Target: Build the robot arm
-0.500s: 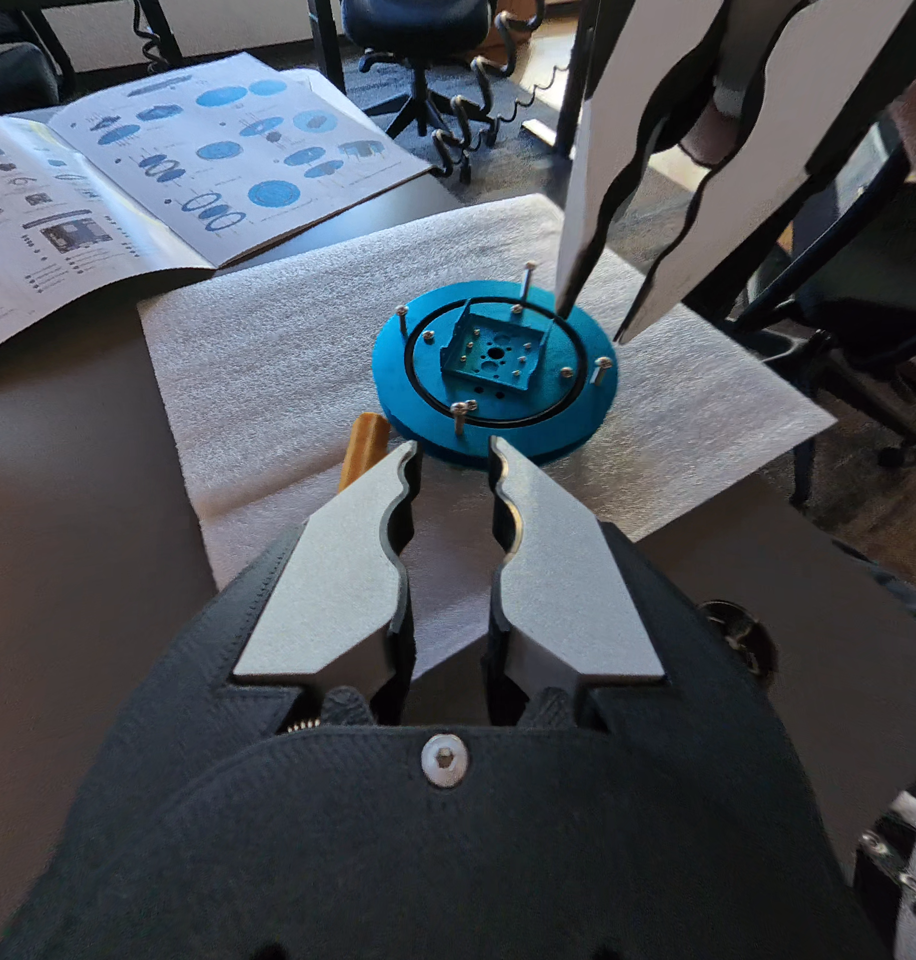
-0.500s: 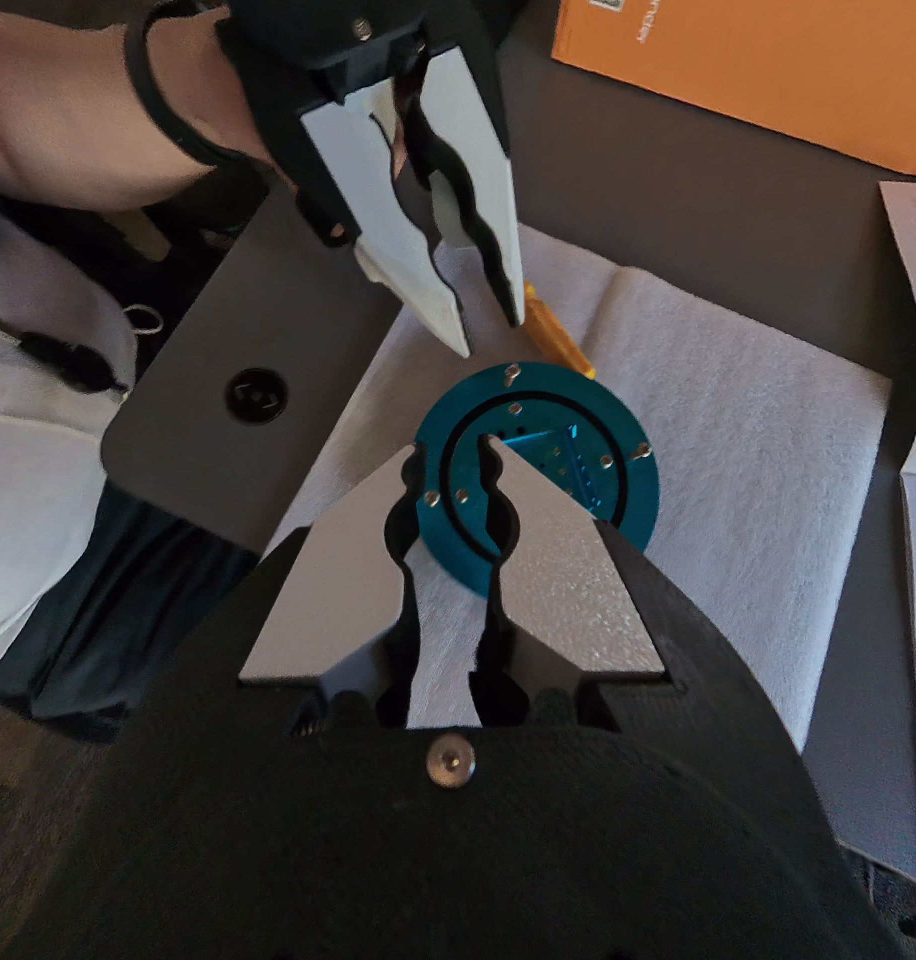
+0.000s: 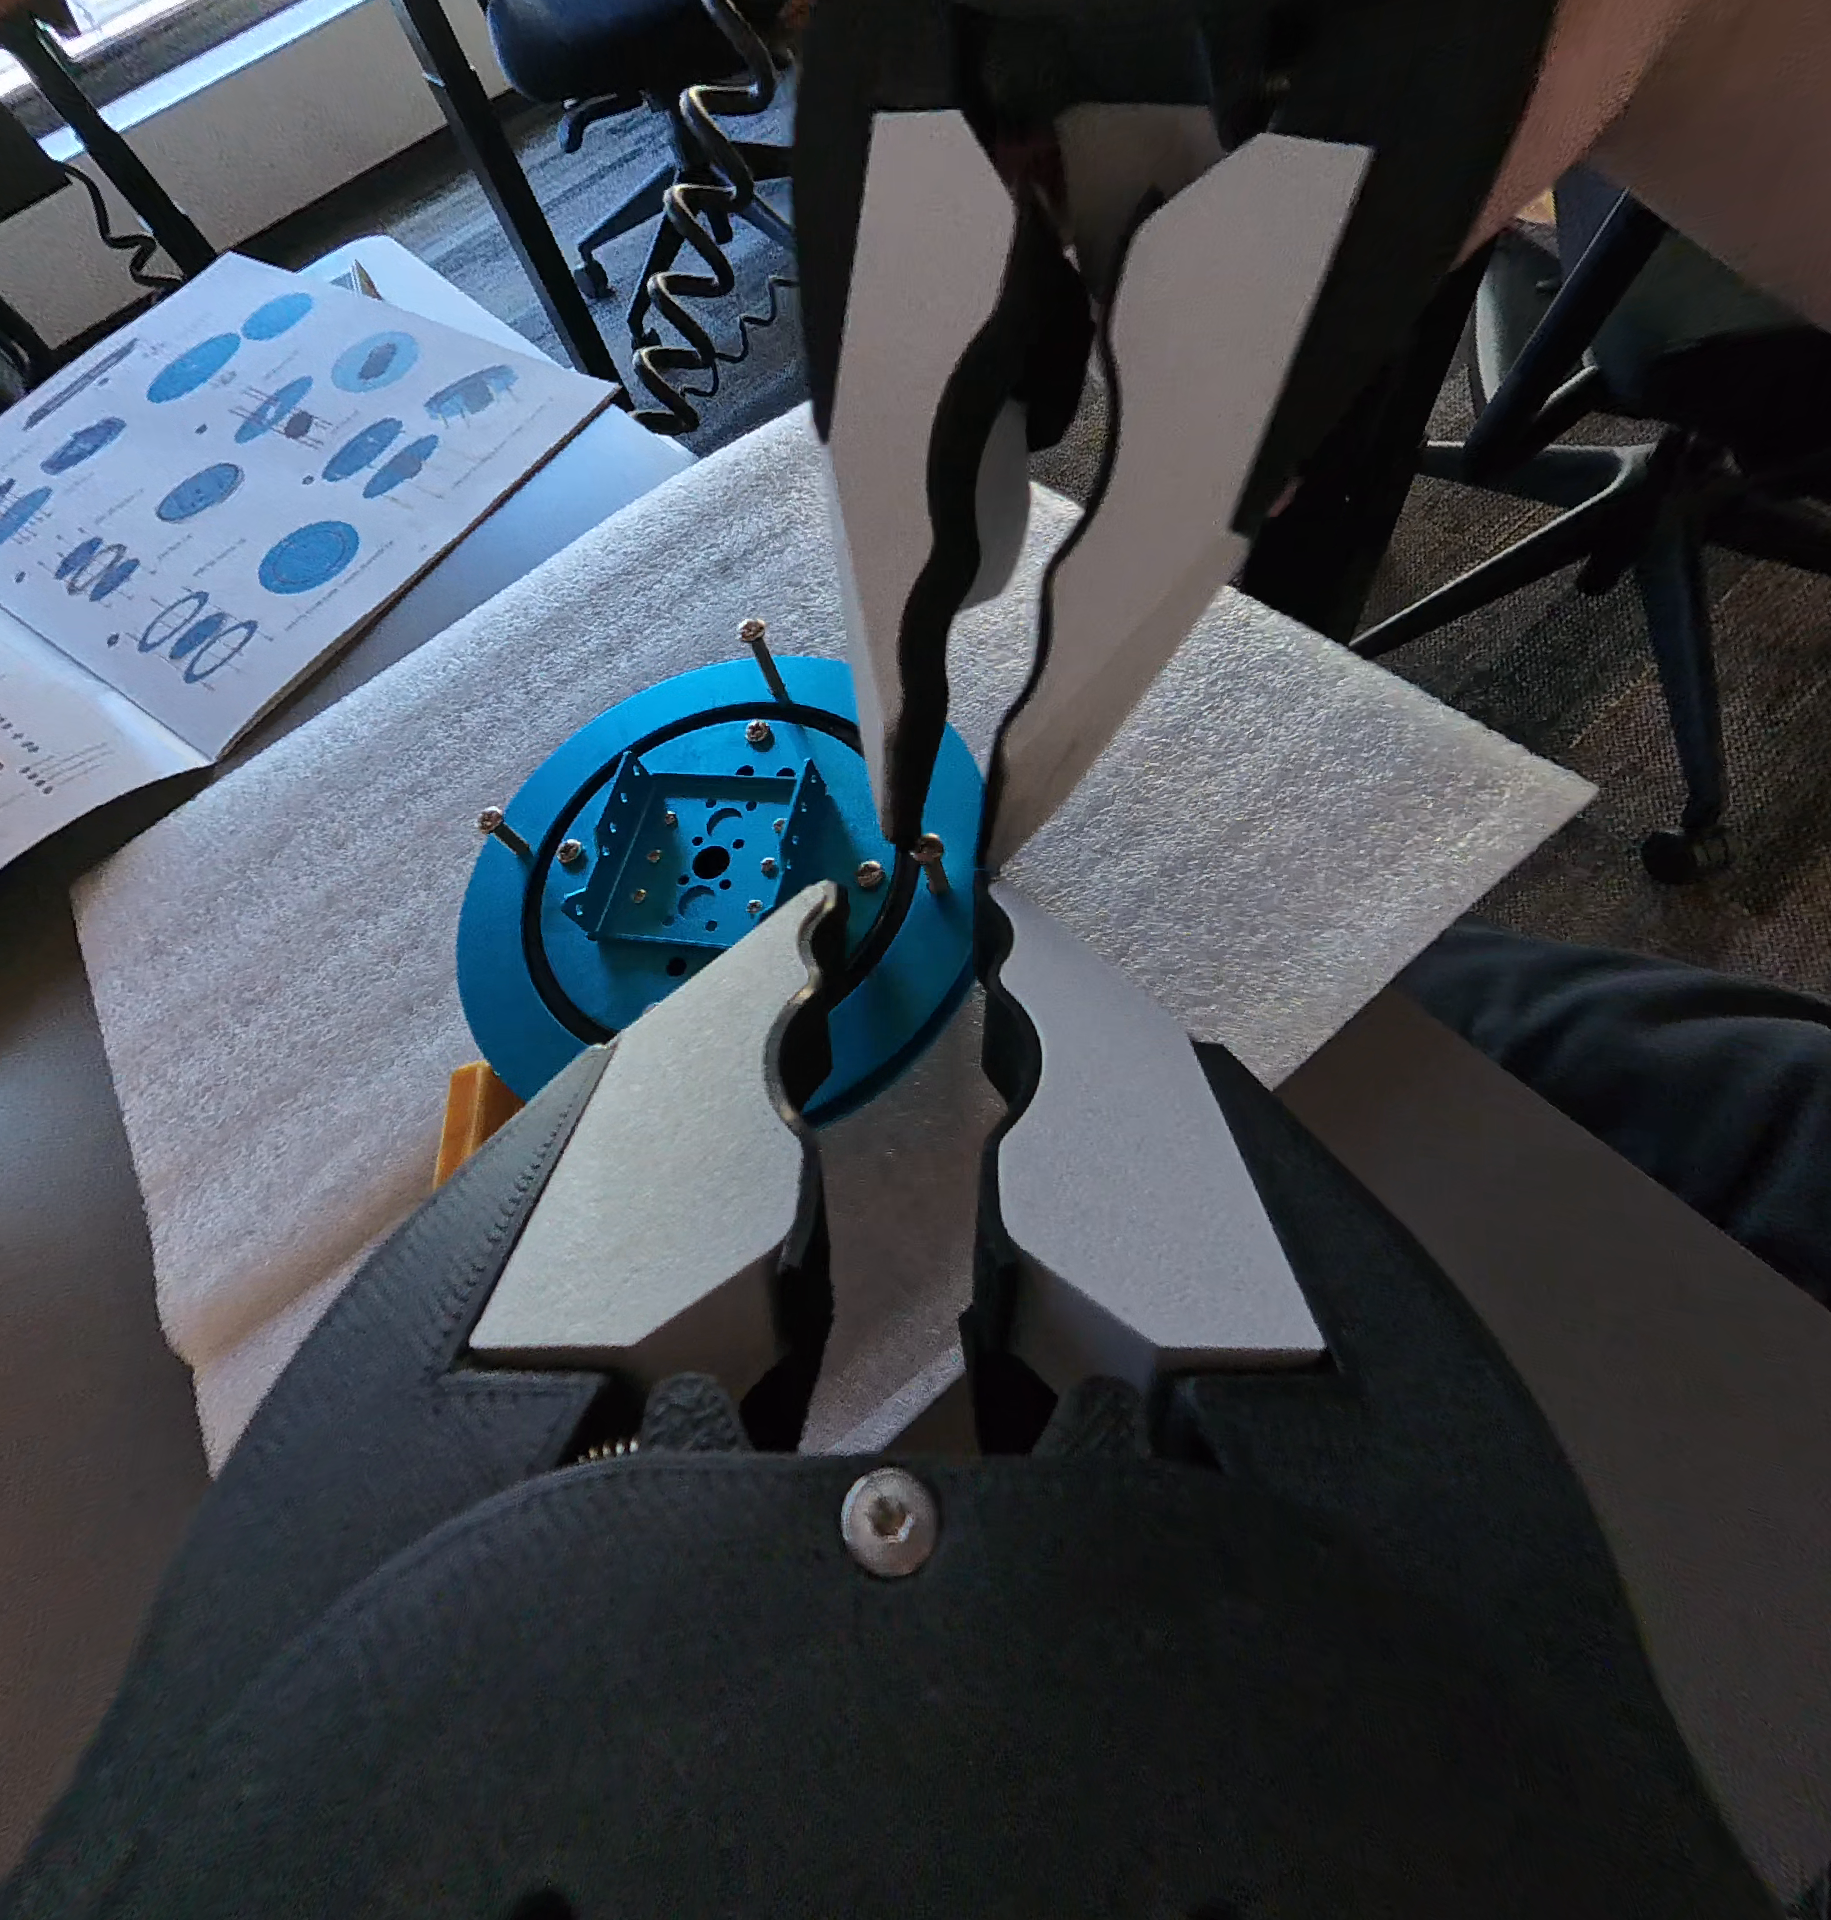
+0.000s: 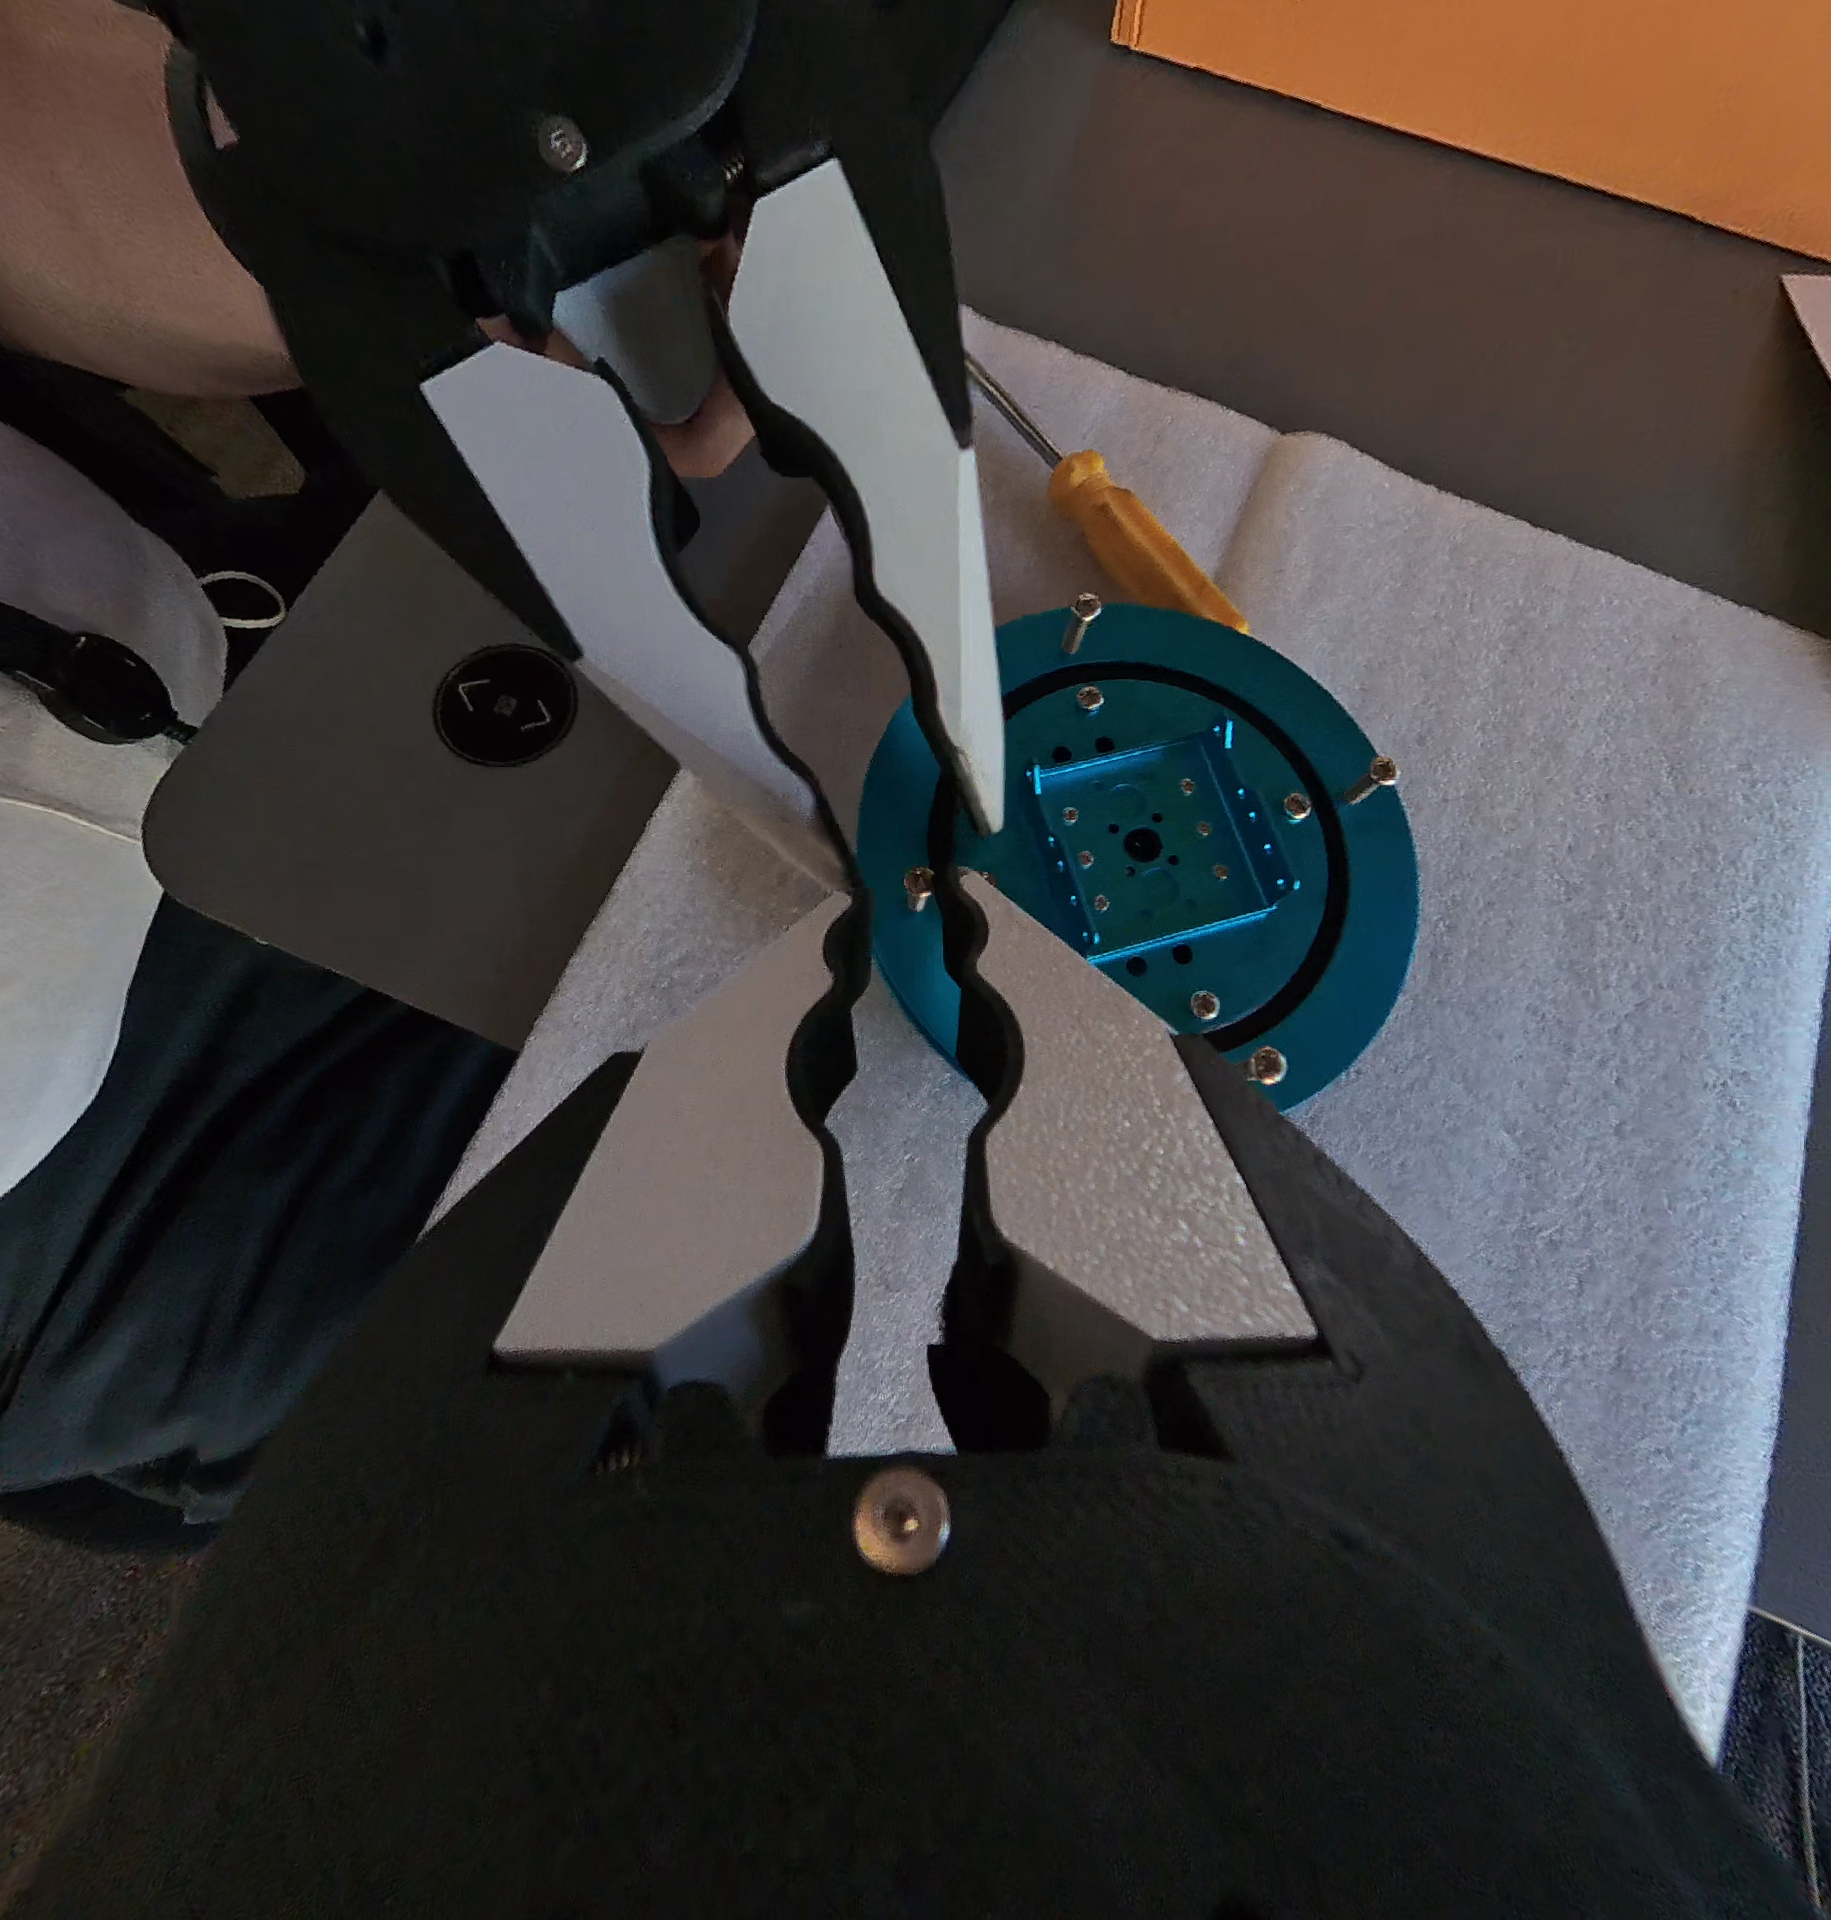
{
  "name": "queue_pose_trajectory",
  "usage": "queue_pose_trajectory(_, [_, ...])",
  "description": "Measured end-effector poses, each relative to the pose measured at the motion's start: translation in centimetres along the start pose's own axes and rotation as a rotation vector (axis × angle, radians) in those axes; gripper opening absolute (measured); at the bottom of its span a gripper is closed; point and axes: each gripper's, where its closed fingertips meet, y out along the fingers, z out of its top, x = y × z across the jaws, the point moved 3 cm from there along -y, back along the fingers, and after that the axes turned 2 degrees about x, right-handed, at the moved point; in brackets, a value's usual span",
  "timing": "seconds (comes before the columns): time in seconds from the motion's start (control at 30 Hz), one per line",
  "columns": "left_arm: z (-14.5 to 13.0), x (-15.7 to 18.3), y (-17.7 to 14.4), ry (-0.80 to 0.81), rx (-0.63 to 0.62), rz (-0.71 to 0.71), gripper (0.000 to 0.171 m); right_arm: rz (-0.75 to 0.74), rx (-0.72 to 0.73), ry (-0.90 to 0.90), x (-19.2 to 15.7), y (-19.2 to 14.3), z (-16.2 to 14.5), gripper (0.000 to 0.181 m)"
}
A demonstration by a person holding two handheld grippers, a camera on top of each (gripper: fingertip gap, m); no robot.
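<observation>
Left wrist view shows the left gripper [image 3: 911, 894] nearest, jaws spread and holding nothing, its fingertips straddling the near right edge of the blue disc [image 3: 599, 997], one tip over the disc and the other just off its rim. That disc lies flat on the white foam sheet [image 3: 319, 935], with a black ring [image 3: 547, 935] seated in its groove, a square blue bracket [image 3: 703, 852] fastened at its middle, and several screws [image 3: 753, 649] standing proud, not driven home. At the same edge of the disc the right gripper [image 3: 947, 847] comes down from above, jaws also parted, bracketing one upright screw [image 3: 930, 857]; whether a tip touches it is hard to say. A yellow-handled screwdriver [image 4: 1139, 540] lies on the foam touching the disc's rim. Beyond the disc lies an open booklet [image 3: 215, 468]
</observation>
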Motion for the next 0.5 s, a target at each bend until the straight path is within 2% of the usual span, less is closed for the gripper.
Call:
queue_pose_trajectory(0.17, [0.17,-0.53,-0.09,-0.041,0.017,-0.010,0.019,-0.016,0.012,-0.013,-0.10,-0.26,-0.13,0.014])
queue_pose_trajectory(0.5, [0.27,-1.01,-0.05,-0.056,0.014,-0.024,0.026,-0.022,0.012,-0.028,-0.42,-0.23,-0.32,0.017])
